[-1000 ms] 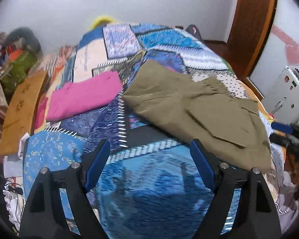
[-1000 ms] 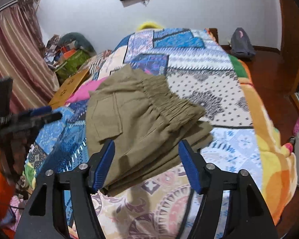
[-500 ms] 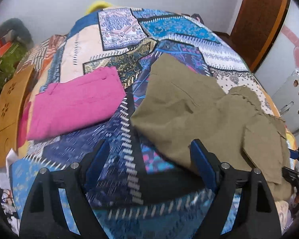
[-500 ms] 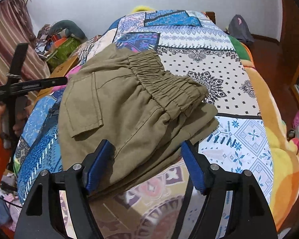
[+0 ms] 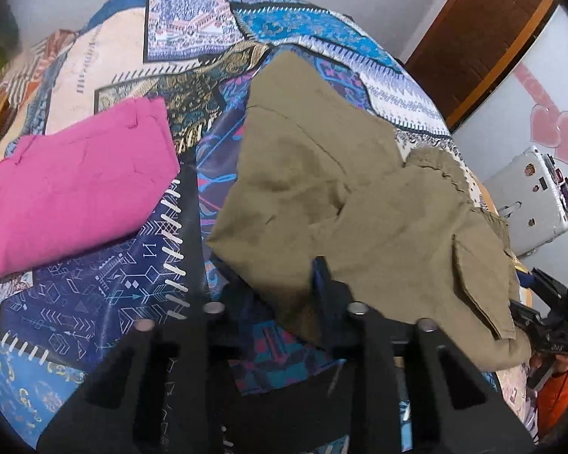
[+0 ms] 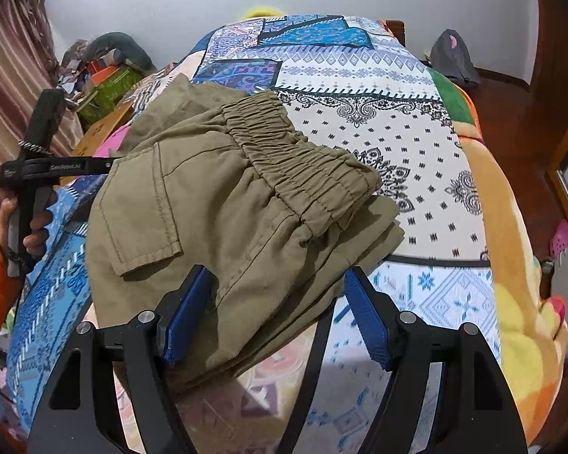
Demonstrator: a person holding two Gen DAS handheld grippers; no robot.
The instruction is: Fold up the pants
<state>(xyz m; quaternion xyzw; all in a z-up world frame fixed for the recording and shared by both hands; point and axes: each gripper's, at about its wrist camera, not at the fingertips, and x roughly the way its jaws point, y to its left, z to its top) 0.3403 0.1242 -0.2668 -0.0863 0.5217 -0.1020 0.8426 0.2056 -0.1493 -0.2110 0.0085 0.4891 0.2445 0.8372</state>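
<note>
While my left gripper [image 5: 284,295] has just been closing its jaws on the near edge of the olive pants [image 5: 359,204] at lower centre, my right gripper [image 6: 276,314] straddles their hem [image 6: 269,302], jaws released; pants lie mid-frame on the bed [image 6: 416,143], pink garment [image 5: 68,193] left.

1. The olive pants [image 6: 223,204] are matt woven cloth with a gathered elastic waistband.
2. The pink garment [image 5: 72,189] is soft, matt cloth.
3. The patchwork bedspread [image 6: 397,121] is smooth printed fabric.
4. The right gripper [image 6: 276,317] has black plastic arms, textured blue pads and shiny metal pins.
</note>
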